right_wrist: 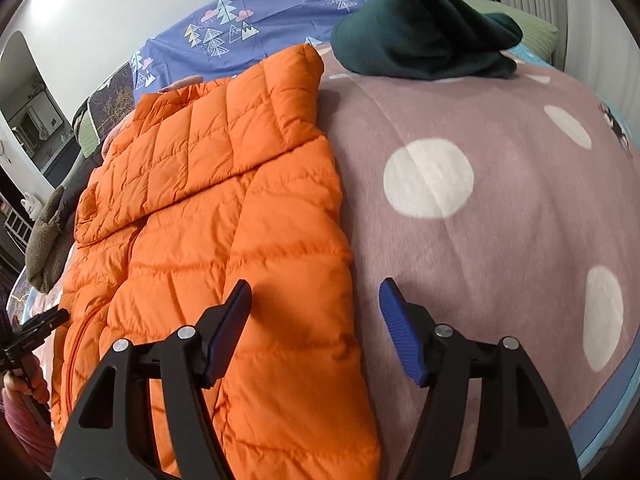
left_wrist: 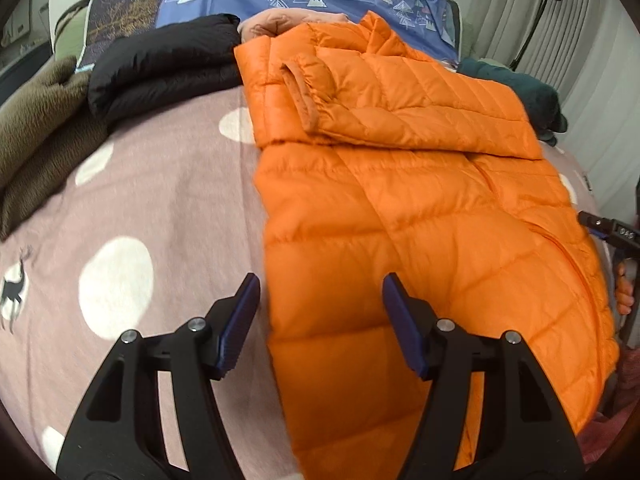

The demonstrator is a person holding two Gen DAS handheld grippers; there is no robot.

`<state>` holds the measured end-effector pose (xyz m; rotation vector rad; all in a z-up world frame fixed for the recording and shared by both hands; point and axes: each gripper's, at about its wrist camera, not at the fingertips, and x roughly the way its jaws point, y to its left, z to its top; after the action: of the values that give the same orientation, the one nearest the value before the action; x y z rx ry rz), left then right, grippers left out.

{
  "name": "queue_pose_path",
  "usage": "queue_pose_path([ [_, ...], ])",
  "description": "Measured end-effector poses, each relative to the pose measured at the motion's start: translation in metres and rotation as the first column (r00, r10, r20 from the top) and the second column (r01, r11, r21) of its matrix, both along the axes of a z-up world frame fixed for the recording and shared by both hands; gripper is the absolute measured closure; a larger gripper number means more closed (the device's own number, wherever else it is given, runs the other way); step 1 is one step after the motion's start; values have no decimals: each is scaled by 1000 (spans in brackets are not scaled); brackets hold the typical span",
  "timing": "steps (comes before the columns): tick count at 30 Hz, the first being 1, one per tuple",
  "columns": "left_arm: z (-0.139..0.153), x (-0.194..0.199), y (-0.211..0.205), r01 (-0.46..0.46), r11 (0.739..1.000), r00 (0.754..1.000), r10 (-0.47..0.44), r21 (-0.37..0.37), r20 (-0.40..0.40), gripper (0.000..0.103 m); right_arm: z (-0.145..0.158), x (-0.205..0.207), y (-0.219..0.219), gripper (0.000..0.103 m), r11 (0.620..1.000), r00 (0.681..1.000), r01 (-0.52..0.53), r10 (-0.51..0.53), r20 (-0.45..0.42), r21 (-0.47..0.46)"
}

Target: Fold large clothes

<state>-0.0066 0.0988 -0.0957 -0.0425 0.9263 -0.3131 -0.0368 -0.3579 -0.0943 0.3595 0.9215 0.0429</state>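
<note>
Jacket, orange and quilted, lies flat on the spotted blanket. Left gripper and right gripper hover unclenched over its near edges, grasping nothing.

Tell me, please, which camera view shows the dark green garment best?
The right wrist view. There the dark green garment lies in full sight at the far end of the bed, beyond the orange jacket. In the left wrist view only part of it shows, behind the jacket's far right edge.
</note>
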Motion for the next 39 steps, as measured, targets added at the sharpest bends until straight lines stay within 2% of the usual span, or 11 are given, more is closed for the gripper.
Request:
queue_pose_path([
  [10,-10,-35,0,36,997,999,-39,-70,-32,35,-7,-35,2,36,998,999,-37,37,2,54],
  [21,-9,-75,3,52,994,998,-56,-93,-40,35,-11,-72,1,36,985,997,-82,80,21,150],
  [26,-12,-100,5,83,987,995,-91,-141,-50,39,-12,-97,6,37,975,991,-134,129,40,179],
  [28,-11,-109,4,97,985,994,-104,-145,-44,54,-11,-105,10,48,975,988,-153,146,51,162],
  [29,-11,-112,4,99,985,994,-106,-141,-38,63,-8,-108,11,66,978,988,-150,143,57,142],
  [30,-9,-115,4,104,984,994,-110,-148,-28,84,-5,-109,11,86,980,988,-145,137,65,137],
  [31,-5,-117,4,104,982,994,-108,-159,-13,92,-1,-110,10,93,980,989,-139,129,78,143],
  [32,4,-119,4,100,982,995,-99,-163,17,94,6,-111,8,97,979,988,-131,117,96,154],
  [35,34,-124,7,104,980,990,-86,-172,111,96,34,-117,0,99,974,979,-123,88,185,190],
  [39,76,-137,11,122,976,967,-76,-179,244,97,84,-135,-7,99,974,942,-135,69,330,184],
])
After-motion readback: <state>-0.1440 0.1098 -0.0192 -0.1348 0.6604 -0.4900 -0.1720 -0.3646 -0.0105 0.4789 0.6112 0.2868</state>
